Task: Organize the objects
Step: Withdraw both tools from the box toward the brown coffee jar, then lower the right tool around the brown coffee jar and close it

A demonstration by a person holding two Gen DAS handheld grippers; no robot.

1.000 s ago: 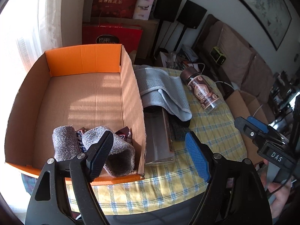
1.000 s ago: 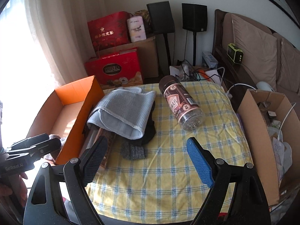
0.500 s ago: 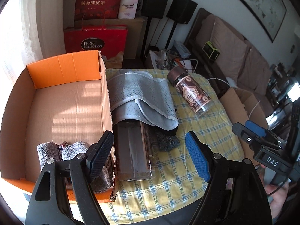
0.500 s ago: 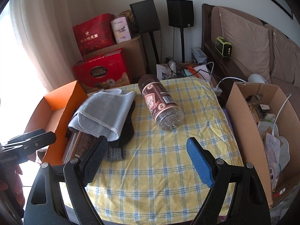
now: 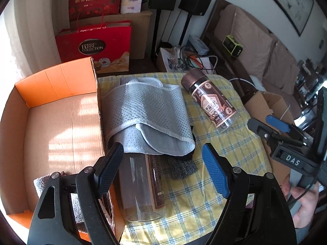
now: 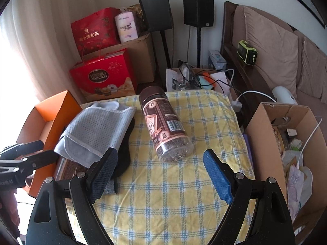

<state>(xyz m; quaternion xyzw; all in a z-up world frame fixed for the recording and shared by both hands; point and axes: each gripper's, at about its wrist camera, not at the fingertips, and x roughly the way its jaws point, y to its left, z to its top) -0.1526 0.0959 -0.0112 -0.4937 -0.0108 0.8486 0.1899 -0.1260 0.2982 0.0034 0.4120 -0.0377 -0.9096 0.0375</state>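
On the yellow checked cloth (image 6: 184, 194) lie a grey mesh wrap (image 5: 147, 118) (image 6: 100, 130), a dark sock (image 5: 181, 167) half under it, a clear flat case (image 5: 141, 185) beside the box, and a brown-lidded jar (image 5: 210, 100) (image 6: 165, 126) on its side. An orange-rimmed cardboard box (image 5: 55, 122) (image 6: 51, 110) at the left holds grey socks (image 5: 40, 183). My left gripper (image 5: 163, 167) hangs open over the clear case and the wrap's near edge. My right gripper (image 6: 159, 173) is open just short of the jar's base. Nothing is between either pair of fingers.
A second cardboard box (image 6: 263, 143) full of papers and cables stands right of the table. Red gift bags (image 6: 104, 77), speakers on stands (image 6: 198, 8), a cable pile and a sofa (image 6: 276, 47) lie beyond the far edge. A person's hand (image 5: 304, 202) holds the right gripper.
The left gripper has swung right, from over the box's socks to over the clear case and wrap. The right gripper has moved right and closer to the jar.
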